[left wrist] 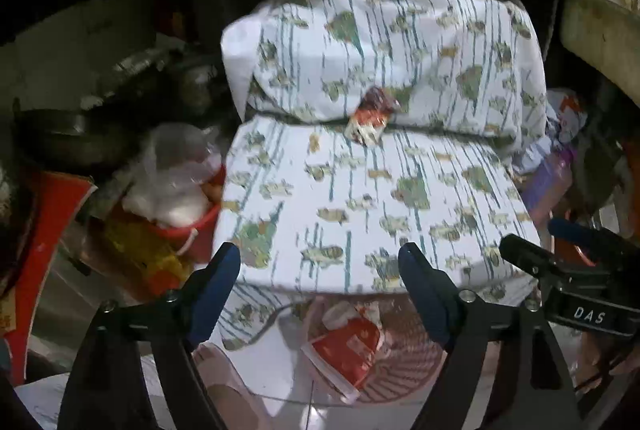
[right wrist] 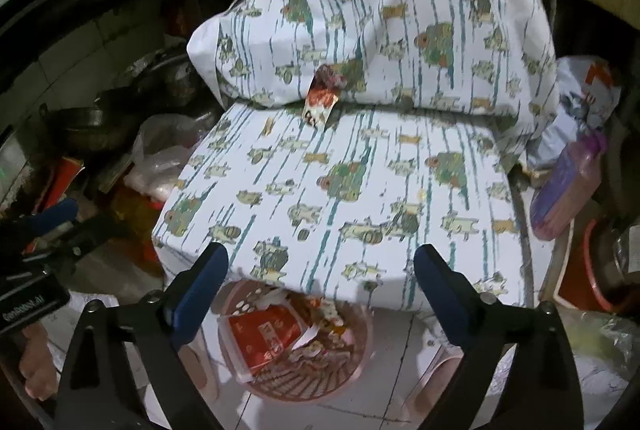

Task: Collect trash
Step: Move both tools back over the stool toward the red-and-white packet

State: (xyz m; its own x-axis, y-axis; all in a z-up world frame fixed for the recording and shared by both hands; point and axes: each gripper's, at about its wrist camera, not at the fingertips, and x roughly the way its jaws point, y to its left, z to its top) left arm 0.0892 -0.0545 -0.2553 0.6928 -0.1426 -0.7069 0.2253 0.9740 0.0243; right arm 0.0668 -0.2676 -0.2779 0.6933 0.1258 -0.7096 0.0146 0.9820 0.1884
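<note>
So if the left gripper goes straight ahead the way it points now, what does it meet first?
Most likely the patterned cloth on the flat seat, short of the red wrapper at the fold. The open left gripper holds nothing. Depth is hard to judge, and the pink basket lies below that line.

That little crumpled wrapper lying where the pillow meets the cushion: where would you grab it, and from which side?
Probably by the pale lower end of the wrapper, which lies out on the cushion, coming from the front and above. Its dark upper end leans against the pillow, leaving little room there. Both the left claw and right claw stand open and empty.
</note>
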